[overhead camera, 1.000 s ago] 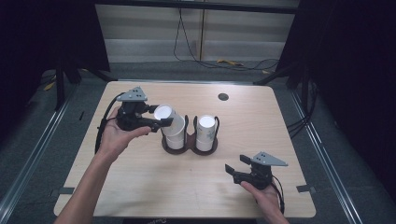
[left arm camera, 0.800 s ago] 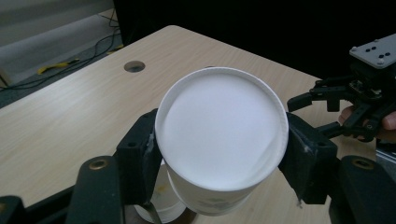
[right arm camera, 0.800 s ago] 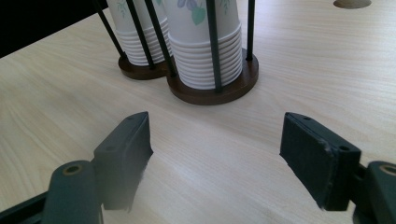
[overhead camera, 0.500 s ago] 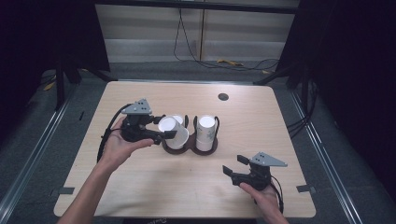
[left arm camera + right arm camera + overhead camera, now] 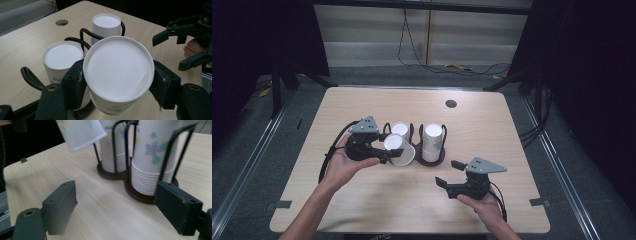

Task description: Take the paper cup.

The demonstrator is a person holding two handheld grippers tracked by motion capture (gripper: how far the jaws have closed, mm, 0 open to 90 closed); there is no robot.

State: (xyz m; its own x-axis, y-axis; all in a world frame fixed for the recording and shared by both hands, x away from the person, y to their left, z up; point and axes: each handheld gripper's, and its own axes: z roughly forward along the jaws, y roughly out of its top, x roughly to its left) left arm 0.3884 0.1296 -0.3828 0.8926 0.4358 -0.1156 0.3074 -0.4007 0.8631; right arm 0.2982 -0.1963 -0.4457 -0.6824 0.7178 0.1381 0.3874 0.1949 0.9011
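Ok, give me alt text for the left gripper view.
The left gripper grips an upside-down white paper cup between its black jaws. Behind it, two cup stacks stand in a black wire holder on the table; the right gripper is open at right.

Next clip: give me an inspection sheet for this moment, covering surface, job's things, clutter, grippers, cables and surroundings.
Surface: light wooden table, with a round hole near its far edge.
Job's things: dark wire cup holder with two stacks of upturned paper cups, left stack and right stack; a single cup is held tilted in front of the left stack, off the table.
Clutter: nothing seen.
Grippers: left gripper is shut on the single cup; right gripper is open, holding nothing, near the holder.
Cables: black cable trails from the left gripper; cables on the floor beyond the table.
Surroundings: dark curtains, metal floor rails.
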